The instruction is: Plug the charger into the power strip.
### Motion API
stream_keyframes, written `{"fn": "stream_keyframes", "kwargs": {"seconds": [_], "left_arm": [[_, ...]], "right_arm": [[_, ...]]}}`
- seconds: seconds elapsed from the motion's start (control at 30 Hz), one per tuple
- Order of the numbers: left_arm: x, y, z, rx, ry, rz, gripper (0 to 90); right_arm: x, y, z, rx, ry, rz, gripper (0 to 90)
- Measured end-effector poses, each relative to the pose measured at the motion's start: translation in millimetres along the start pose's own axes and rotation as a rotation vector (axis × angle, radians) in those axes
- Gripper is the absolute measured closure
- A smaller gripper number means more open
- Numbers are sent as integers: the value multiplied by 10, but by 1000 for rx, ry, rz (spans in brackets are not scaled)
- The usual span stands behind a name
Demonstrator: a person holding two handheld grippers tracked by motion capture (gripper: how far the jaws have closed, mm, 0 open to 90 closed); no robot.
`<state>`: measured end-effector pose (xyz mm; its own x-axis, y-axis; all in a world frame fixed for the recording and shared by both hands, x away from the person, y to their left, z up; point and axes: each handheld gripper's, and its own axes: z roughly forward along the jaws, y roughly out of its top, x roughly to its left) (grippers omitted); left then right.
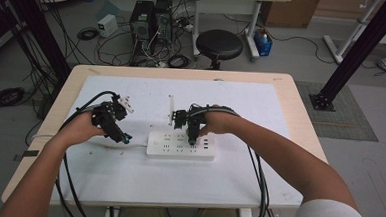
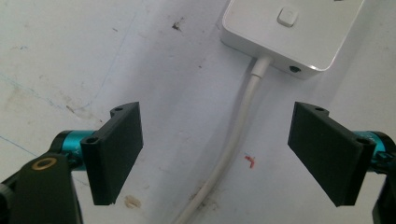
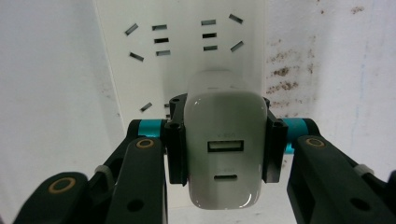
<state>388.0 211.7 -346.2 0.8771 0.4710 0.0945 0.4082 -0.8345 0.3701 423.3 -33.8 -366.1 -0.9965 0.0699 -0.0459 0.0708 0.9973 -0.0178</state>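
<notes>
**Charger block clamped over the power strip, left fingers idle by the cable**

Nearest in the right gripper view, the right gripper (image 3: 225, 149) has its fingers (image 3: 175, 140) closed flat against the two side faces of a white USB charger (image 3: 225, 154), its two ports facing the camera. The block looks like a hard, smooth plastic shell: light, stiff, not fragile, but glossy enough to slip if squeezed off-centre. The side faces, where it is gripped now, are the sensible hold, since they leave the pronged end free and keep the body square to the sockets. Whether the prongs are already seated cannot be told; the charger's far end sits at or just above the power strip (image 3: 182, 56), whose free slots lie beyond it toward 12 o'clock.

In the left gripper view, the left gripper (image 2: 215, 154) has its fingers (image 2: 116, 149) wide apart, gripping nothing and hovering over the tabletop (image 2: 70, 56). The strip's white cable (image 2: 233, 140) runs between them without touching either, leading up to the strip's switch end at 1 o'clock. That cable is soft and will bend; the strip body is a rigid, light slab that could slide under a push, so steadying it may help.

From the high view, the strip (image 1: 181, 145) lies near the tabletop's centre, the right gripper (image 1: 193, 138) on it, the left gripper (image 1: 124, 137) at its 9 o'clock.
</notes>
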Motion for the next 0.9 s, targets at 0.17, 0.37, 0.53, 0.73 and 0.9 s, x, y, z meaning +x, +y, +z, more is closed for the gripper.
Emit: {"fn": "stream_keyframes", "kwargs": {"seconds": [0.17, 0.37, 0.53, 0.73, 0.9], "left_arm": [[-4, -8, 25, -16, -5, -14, 180], [4, -40, 39, -20, -9, -19, 180], [20, -48, 33, -19, -9, -19, 180], [-2, -36, 27, -21, -9, -18, 180], [-9, -53, 1, -23, -5, -17, 180]], "right_arm": [[62, 6, 26, -8, -46, -66, 625], [26, -82, 41, -64, -21, -26, 625], [-4, -101, 56, -86, 1, -13, 624], [-32, -98, 66, -88, 19, -23, 622], [-89, -180, 67, -156, 51, -36, 551]]}}
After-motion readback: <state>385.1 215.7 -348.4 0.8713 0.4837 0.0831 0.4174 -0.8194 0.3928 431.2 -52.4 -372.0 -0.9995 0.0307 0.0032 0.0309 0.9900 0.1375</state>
